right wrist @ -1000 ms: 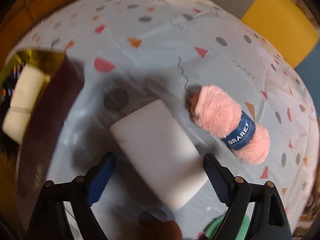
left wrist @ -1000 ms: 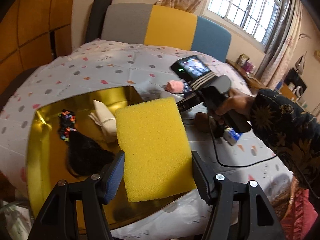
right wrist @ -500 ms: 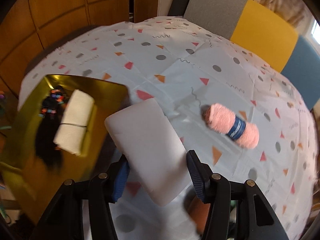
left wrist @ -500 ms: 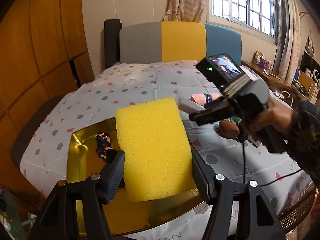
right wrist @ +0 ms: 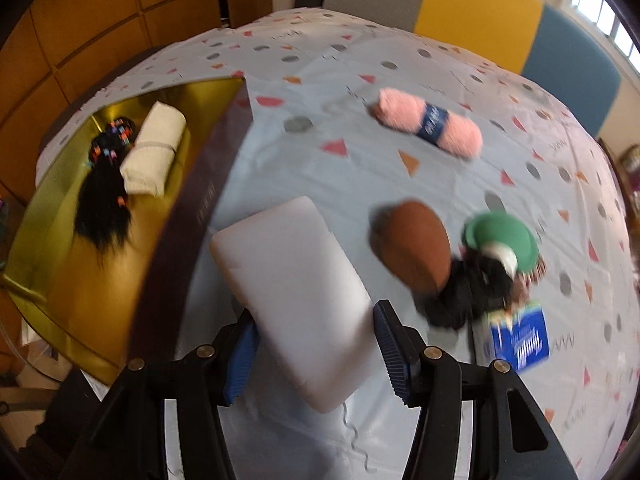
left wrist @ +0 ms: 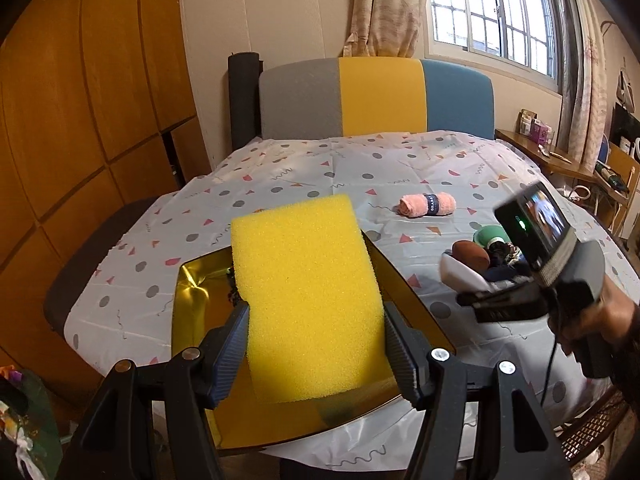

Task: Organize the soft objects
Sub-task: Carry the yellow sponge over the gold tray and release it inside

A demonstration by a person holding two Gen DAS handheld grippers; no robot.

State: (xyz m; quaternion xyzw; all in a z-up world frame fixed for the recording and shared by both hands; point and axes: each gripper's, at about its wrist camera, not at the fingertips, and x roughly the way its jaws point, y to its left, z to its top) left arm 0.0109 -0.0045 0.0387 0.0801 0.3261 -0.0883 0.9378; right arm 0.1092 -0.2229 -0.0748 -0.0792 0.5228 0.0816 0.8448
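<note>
Left tongs [left wrist: 316, 354]: the jaws are clamped on the near end of the yellow sponge [left wrist: 304, 288], one ribbed pad against each long edge. The sponge projects forward, clear of any surface, above the gold tray [left wrist: 192, 304]. Held this way, by the edges and free at the front, it is judged ready to be lowered flat into the tray.

Right tongs [right wrist: 316, 350]: the jaws have just been closing and now press on the near end of the white sponge [right wrist: 296, 280]. This sponge also sticks out forward, above the bench [right wrist: 344, 168] and just beside the tray's dark outer wall, not yet over the tray. The edge grip keeps the broad face free, which suits a flat placement.

Gold tray [right wrist: 100, 280]: it already holds a rolled cream towel [right wrist: 154, 148] and a black hairpiece with coloured beads [right wrist: 104, 188], lying side by side and touching. This suggests the tray is the collection point for the soft objects.

Beyond the right tongs, a brown soft object [right wrist: 416, 248], a green round item [right wrist: 500, 240], a dark bundle and a blue packet [right wrist: 520, 340] are clustered on the bench. Farther off, well apart from the tray, lies the pink yarn ball [right wrist: 430, 122], not yet collected.
</note>
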